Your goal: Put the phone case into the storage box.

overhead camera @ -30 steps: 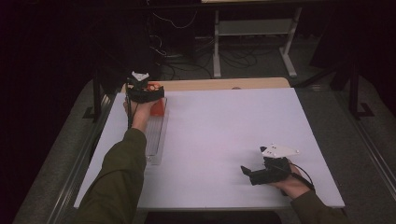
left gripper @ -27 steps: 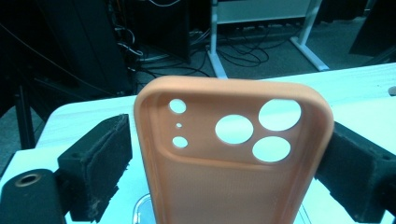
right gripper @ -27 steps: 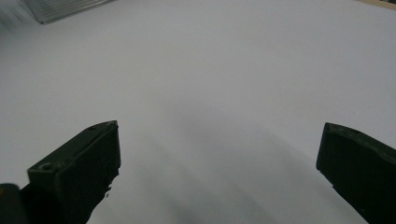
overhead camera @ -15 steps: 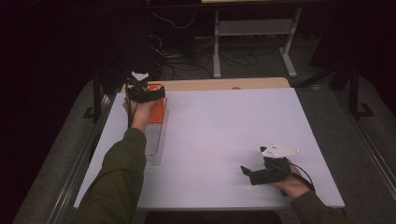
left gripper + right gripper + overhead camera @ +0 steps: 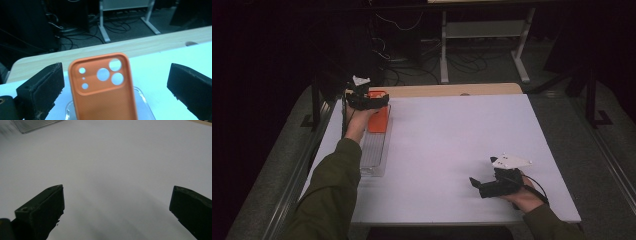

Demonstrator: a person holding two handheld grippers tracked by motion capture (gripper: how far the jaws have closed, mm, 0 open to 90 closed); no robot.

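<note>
High view: the left tool (image 5: 371, 100) has shifted slightly over the past second and now sits right over the orange phone case (image 5: 379, 120), which stands in the clear rack (image 5: 374, 152) at the worktop's (image 5: 452, 140) far left. Left gripper view has the case (image 5: 103, 87) upright between wide-apart jaws, untouched, so the grasp looks ready to close. The right tool (image 5: 484, 186) rests near the front edge, jaws apart and holding nothing.

A white bench (image 5: 452, 145) with a bare wood strip (image 5: 447, 90) along its far edge. Behind it, on the dark floor, lie tangled cables (image 5: 412, 65) beside a white stand (image 5: 482, 35).
</note>
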